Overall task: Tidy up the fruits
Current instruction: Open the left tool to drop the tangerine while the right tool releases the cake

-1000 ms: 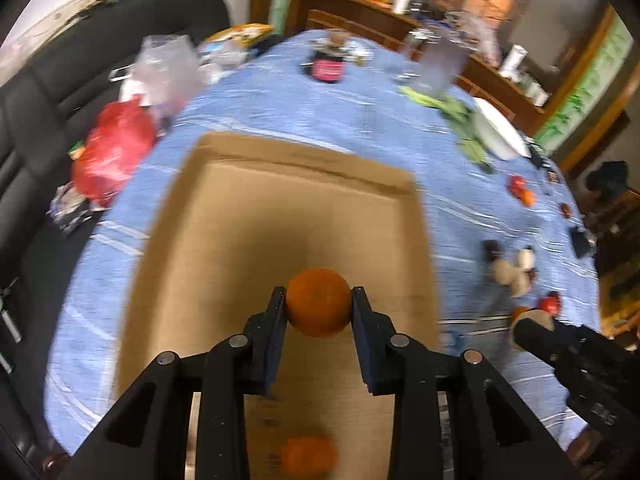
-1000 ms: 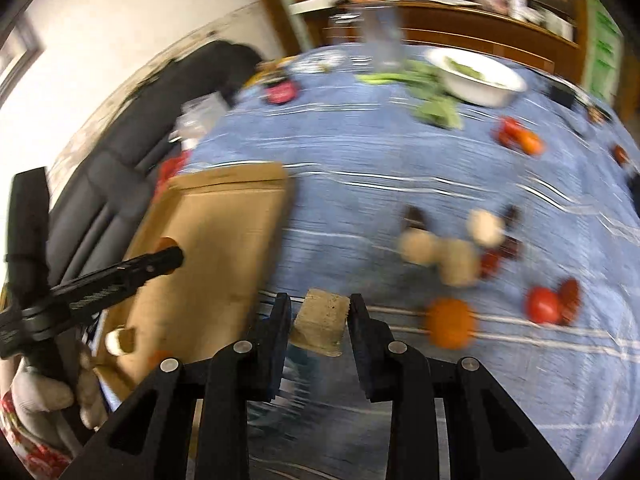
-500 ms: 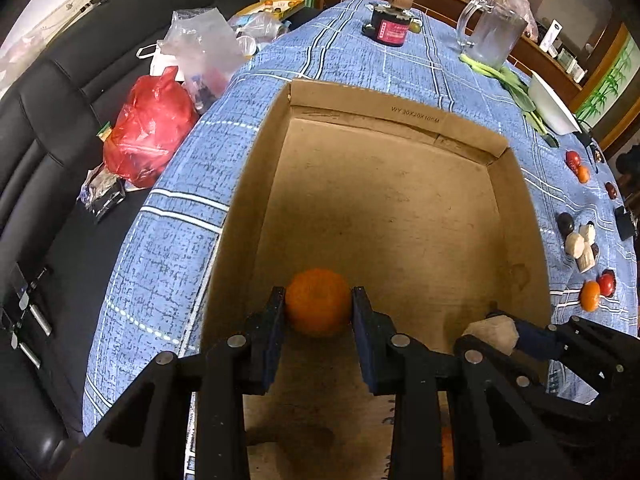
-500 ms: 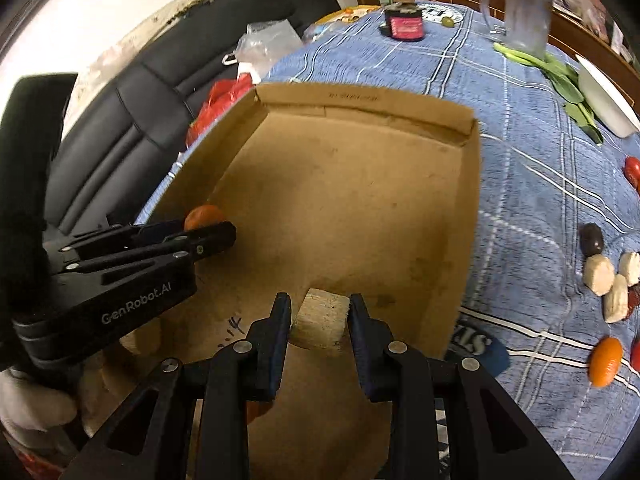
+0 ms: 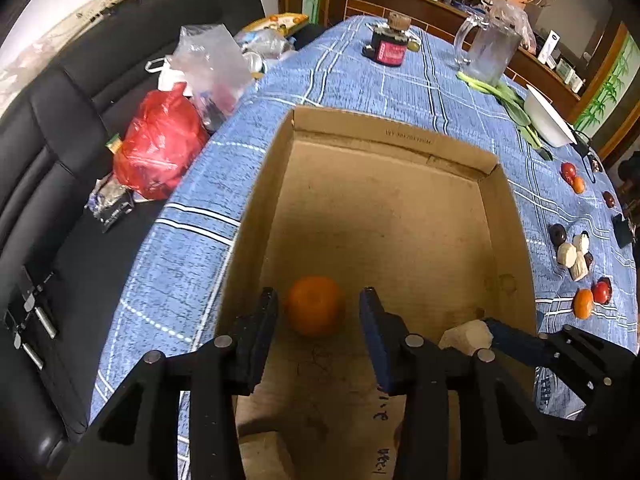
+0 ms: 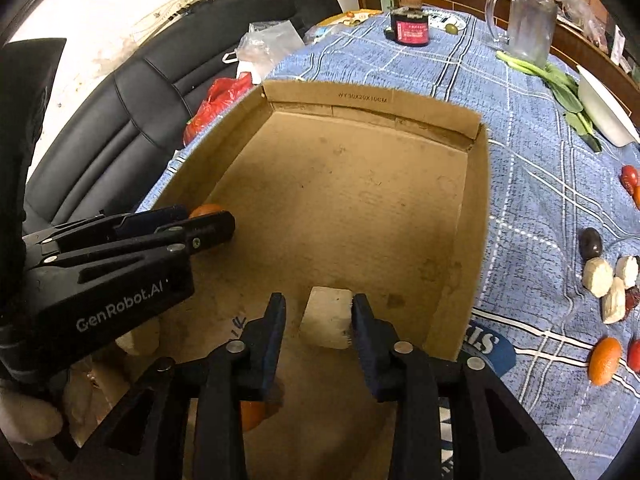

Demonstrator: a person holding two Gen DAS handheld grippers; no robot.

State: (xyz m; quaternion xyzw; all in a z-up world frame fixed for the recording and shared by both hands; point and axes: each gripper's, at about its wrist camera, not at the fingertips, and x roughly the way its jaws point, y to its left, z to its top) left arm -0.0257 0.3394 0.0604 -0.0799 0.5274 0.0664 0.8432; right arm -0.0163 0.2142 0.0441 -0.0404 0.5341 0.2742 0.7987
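**Both grippers let go inside the box**

Half a second ago each gripper was clamped on its fruit; now both pairs of fingers have spread. The left gripper (image 5: 318, 312) stands with its jaws parted, and the orange (image 5: 316, 306) sits between them on the floor of the cardboard box (image 5: 400, 140), a gap showing on either side — no longer pinched. The right gripper (image 6: 318, 318) has widened too: the pale chunk (image 6: 328, 322) lies between its fingers, clear of the left finger and just against the right one, so it is released rather than held.

Both fruits are in the near part of the box, the orange toward its left wall, the pale chunk toward its right. In the right wrist view another orange fruit (image 6: 250, 414) shows partly under the gripper's frame, also inside the box.

The box rests on a blue checked tablecloth (image 5: 400, 88). To the right of the box, out on the cloth, more fruit lies loose — pale pieces (image 6: 598, 278), a dark one (image 6: 591, 243), a second orange (image 6: 604, 360) and red ones (image 5: 602, 291). Farther back stand a glass pitcher (image 5: 492, 50), a dark jar (image 5: 390, 44), green leaves (image 6: 560, 88) and a white bowl (image 5: 548, 118). A red plastic bag (image 5: 160, 148) lies on the black sofa (image 5: 60, 128) beside the table.
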